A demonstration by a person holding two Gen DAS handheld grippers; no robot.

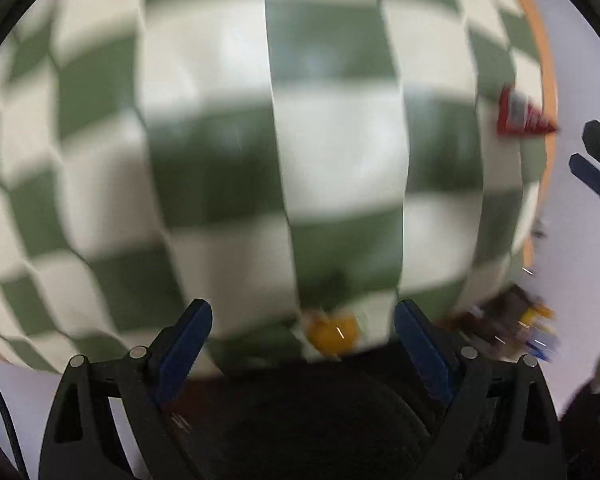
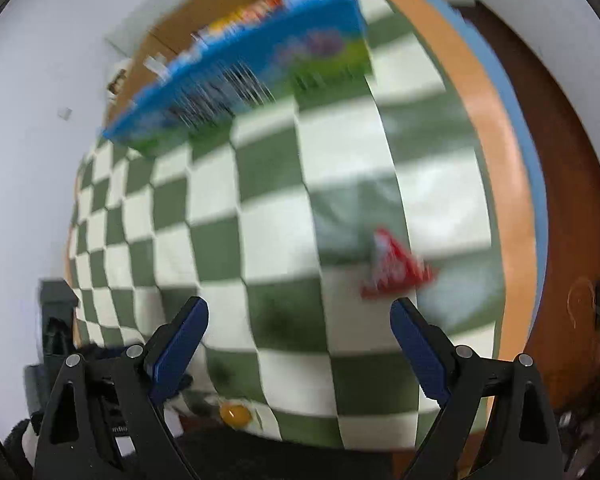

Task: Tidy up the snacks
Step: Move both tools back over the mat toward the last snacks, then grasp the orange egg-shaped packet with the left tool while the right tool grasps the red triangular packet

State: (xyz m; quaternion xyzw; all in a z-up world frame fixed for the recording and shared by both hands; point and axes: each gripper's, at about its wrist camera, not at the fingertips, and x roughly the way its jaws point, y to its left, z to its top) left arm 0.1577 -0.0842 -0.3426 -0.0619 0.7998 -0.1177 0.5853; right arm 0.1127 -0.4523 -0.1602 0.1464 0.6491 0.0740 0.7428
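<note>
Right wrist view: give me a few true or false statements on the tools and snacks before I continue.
1. The right tool is open and holds nothing. True.
2. The red snack packet lies on the checkered cloth. True.
3. The blue box sits at the near edge, by the tool. False: it is at the far end of the cloth.
4. The left tool grips the red packet. False: it is open and empty.
5. The cloth is red and white. False: green and white.
</note>
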